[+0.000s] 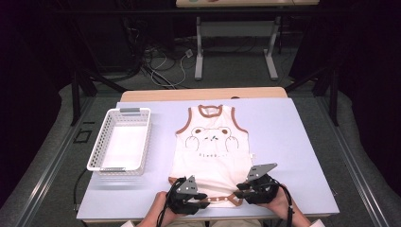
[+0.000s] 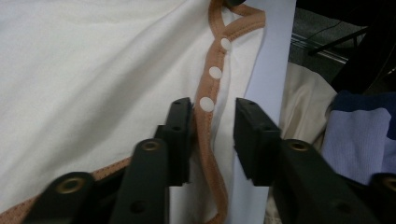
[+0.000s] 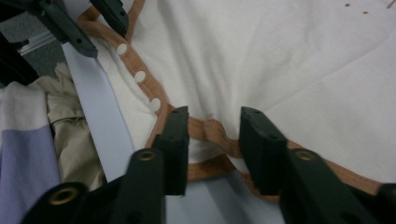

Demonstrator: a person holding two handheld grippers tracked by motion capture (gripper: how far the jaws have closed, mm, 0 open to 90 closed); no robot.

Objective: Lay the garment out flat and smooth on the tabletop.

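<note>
A cream sleeveless baby bodysuit (image 1: 211, 146) with brown trim and a bear print lies flat on the table, neck away from me. Its near hem (image 1: 218, 201) carries a brown snap strip with white snaps (image 2: 207, 104). My left gripper (image 1: 201, 198) is open at the hem's left corner, its jaws either side of the brown strip (image 2: 205, 140). My right gripper (image 1: 242, 189) is open at the hem's right corner, jaws straddling the crumpled brown trim (image 3: 212, 129). The left gripper's fingers (image 3: 112, 14) show at the top left of the right gripper view.
A white plastic basket (image 1: 106, 142) stands empty on the left of the pale table (image 1: 283, 142). The table's near edge runs just under both grippers. Beyond the far edge are table legs and cables on the floor.
</note>
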